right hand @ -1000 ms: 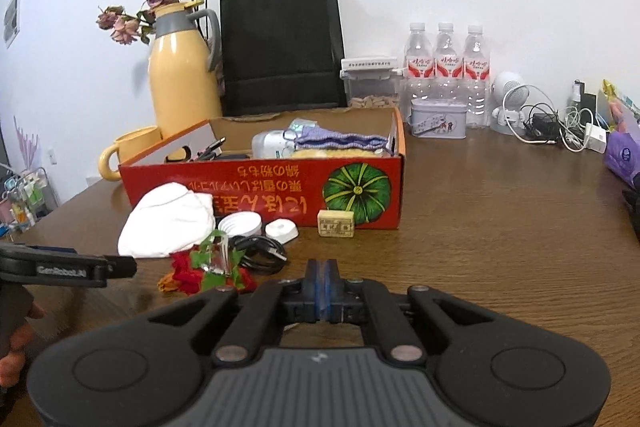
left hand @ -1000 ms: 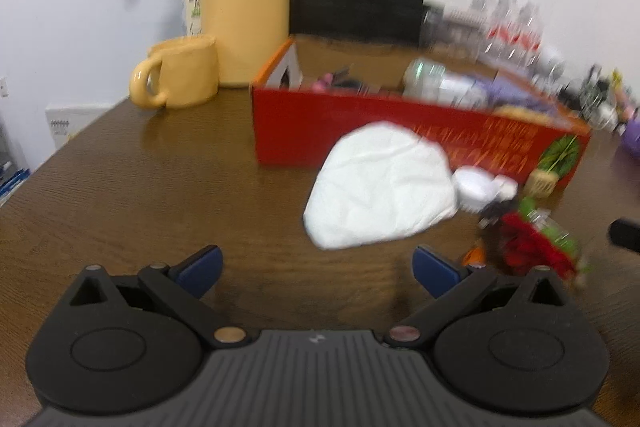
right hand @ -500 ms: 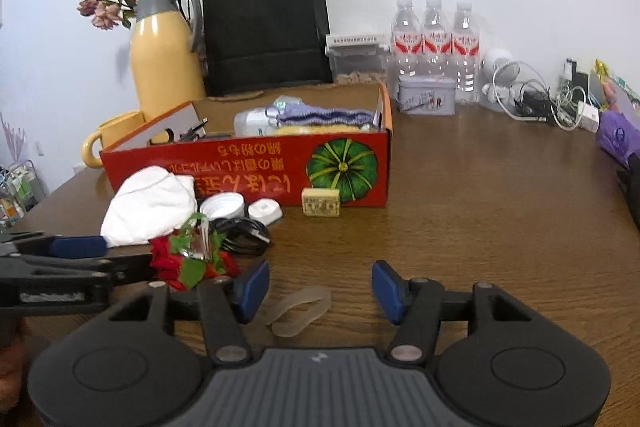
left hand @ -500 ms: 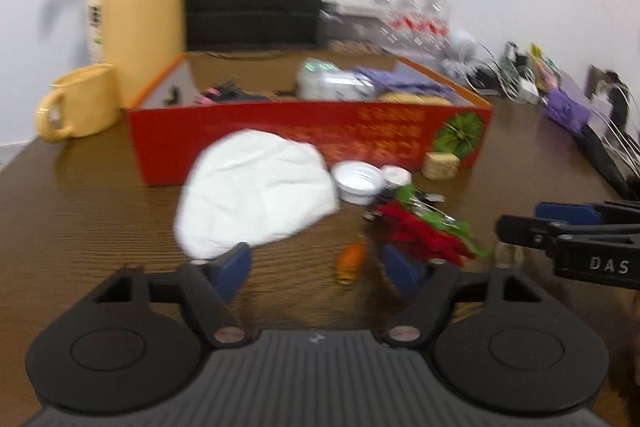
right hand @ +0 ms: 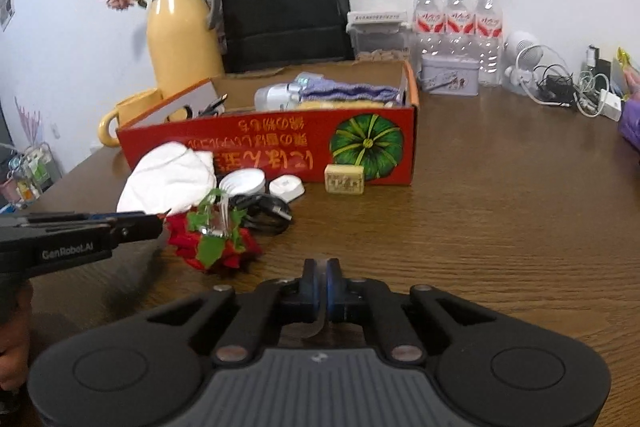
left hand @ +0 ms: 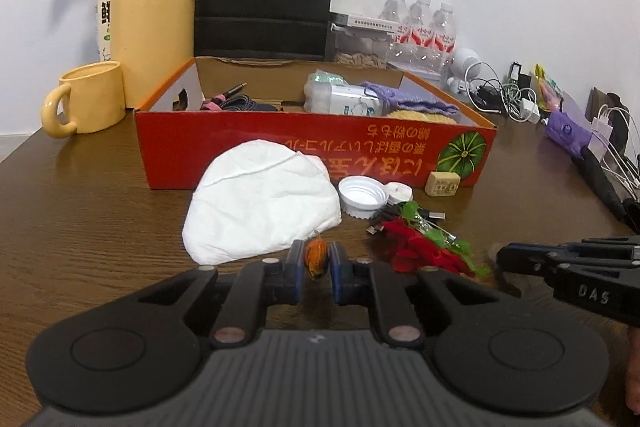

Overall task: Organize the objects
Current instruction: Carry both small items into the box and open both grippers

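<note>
Left wrist view shows a brown table (left hand: 80, 211) with a red box (left hand: 316, 151) in the middle of the frame. Some things already sit in the box: a pen, a white pack and a purple cloth. Many things still wait on the table in front of it, so I think the tidy-up is only partly done. A white cloth (left hand: 260, 203), a white lid (left hand: 362, 195), a small tan block (left hand: 442, 183) and a red flower (left hand: 424, 249) lie there, close together.

At the bottom middle, the left gripper (left hand: 316, 269) is pinched tight on a small orange thing (left hand: 316, 259), just in front of the white cloth.

In the right wrist view, the right gripper (right hand: 321, 291) at the bottom middle is squeezed on a thin clear band (right hand: 316, 327), which hangs down between its fingers.
</note>
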Tool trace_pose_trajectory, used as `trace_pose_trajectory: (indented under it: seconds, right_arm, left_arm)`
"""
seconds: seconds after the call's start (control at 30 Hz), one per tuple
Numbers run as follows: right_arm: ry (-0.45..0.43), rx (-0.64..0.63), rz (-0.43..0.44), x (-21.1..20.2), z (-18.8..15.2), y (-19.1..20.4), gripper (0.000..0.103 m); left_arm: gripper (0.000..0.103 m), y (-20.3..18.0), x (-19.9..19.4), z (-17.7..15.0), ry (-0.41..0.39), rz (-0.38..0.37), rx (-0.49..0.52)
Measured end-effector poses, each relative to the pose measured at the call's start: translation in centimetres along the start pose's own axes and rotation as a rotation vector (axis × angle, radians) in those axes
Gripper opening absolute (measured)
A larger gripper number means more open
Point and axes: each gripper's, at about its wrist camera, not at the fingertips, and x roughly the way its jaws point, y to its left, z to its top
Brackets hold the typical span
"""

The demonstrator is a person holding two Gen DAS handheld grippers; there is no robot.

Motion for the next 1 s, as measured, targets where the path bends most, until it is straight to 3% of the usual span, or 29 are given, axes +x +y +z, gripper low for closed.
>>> trace_pose_trajectory:
  seconds: [0.47,0.77,1.0]
  right_arm:
    - [-0.208,-0.029,-0.024,-3.3,1.1,0.4,0.003]
    - [-0.309,-0.106,0.007,-3.1,6.7,2.8,0.003]
    - [-0.357,-0.116,0.006,0.0,11.4,4.2,0.003]
  left_arm:
    - [0.014,0.6,-1.9,1.1,-0.089,0.028,-0.042]
    - [0.014,1.0,-2.1,6.8,-0.177,0.042,-0.061]
    - [0.014,1.7,0.7,11.2,-0.214,0.074,-0.087]
